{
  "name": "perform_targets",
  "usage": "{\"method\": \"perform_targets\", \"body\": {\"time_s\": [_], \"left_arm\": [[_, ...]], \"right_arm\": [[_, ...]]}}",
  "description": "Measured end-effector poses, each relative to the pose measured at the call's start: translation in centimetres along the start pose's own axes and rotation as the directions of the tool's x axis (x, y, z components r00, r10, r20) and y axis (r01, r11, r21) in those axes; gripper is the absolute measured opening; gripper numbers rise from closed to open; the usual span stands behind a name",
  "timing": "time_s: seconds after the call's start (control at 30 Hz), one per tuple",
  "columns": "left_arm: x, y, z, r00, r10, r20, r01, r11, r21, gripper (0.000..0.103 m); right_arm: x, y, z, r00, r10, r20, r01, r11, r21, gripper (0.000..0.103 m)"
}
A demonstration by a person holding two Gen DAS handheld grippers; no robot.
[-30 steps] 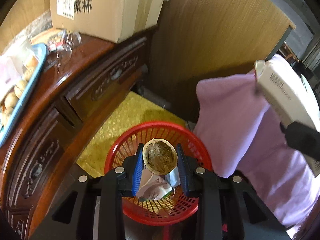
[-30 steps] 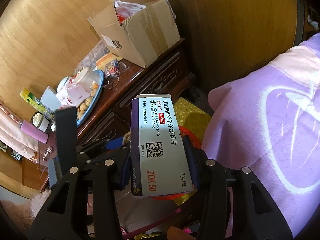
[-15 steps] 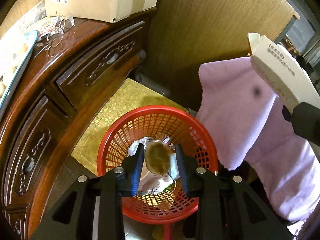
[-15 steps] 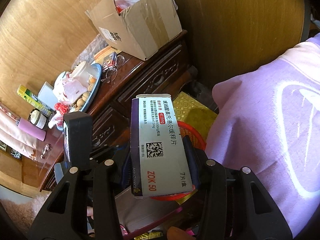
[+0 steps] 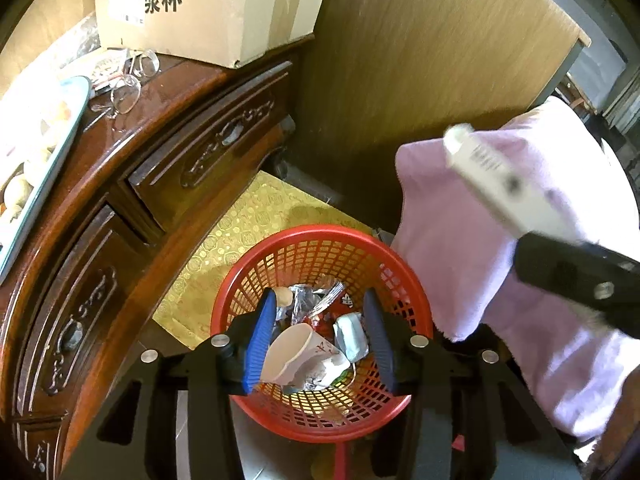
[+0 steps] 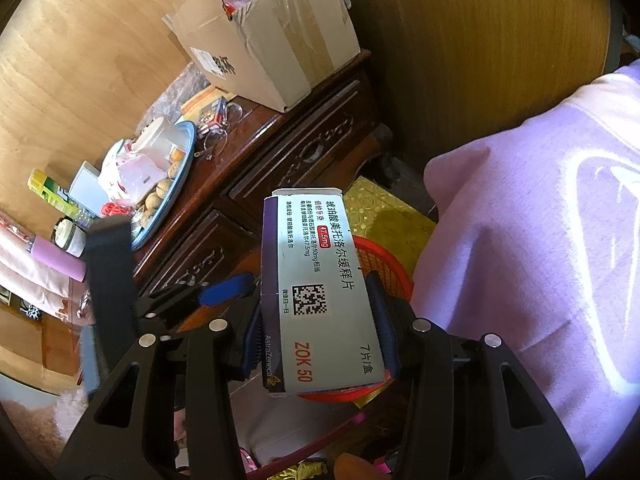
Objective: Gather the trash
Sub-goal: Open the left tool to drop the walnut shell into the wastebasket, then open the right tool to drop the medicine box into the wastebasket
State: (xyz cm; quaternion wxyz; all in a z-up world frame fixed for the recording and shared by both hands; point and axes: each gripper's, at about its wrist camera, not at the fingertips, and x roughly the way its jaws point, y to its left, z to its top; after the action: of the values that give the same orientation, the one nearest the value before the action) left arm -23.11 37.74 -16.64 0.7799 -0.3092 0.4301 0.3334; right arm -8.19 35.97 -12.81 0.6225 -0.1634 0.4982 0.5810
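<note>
Left gripper (image 5: 320,330) hangs spread wide and empty right over the round red plastic mesh basket (image 5: 320,246); a crumpled white paper cup (image 5: 298,358) lies inside, below its fingers. Right gripper (image 6: 318,320) is clamped on the white-and-purple cardboard medicine box (image 6: 316,292), with the basket rim just beyond and a carved dark wooden cabinet (image 6: 280,152) close on its left.

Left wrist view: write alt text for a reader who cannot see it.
The open left gripper hangs over a red basket holding a paper cup and foil wrappers. A dark wooden dresser stands left; the right gripper carries a white box over purple cloth.
</note>
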Motion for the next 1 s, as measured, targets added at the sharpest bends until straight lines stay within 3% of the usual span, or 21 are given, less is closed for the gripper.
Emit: {"method": "perform_targets", "body": {"time_s": [0.17, 0.63, 1.0], "left_arm": [[-1.3, 0.0, -0.2, 1.0, 0.003, 0.017, -0.004, 1.0, 0.017, 0.051], [-2.2, 2.6, -2.2, 0.999, 0.04, 0.008, -0.04, 0.999, -0.016, 0.051], [-3.5, 2.1, -1.4, 0.998, 0.044, 0.048, -0.044, 0.999, -0.007, 0.052]], "right_arm": [[1.5, -0.1, -0.1, 1.0, -0.003, -0.031, 0.003, 1.0, 0.006, 0.047], [5.7, -0.2, -1.5, 0.991, -0.027, -0.132, 0.029, 0.999, 0.016, 0.047], [8.1, -1.3, -2.3, 0.979, -0.011, -0.202, 0.022, 0.998, 0.055, 0.047]]}}
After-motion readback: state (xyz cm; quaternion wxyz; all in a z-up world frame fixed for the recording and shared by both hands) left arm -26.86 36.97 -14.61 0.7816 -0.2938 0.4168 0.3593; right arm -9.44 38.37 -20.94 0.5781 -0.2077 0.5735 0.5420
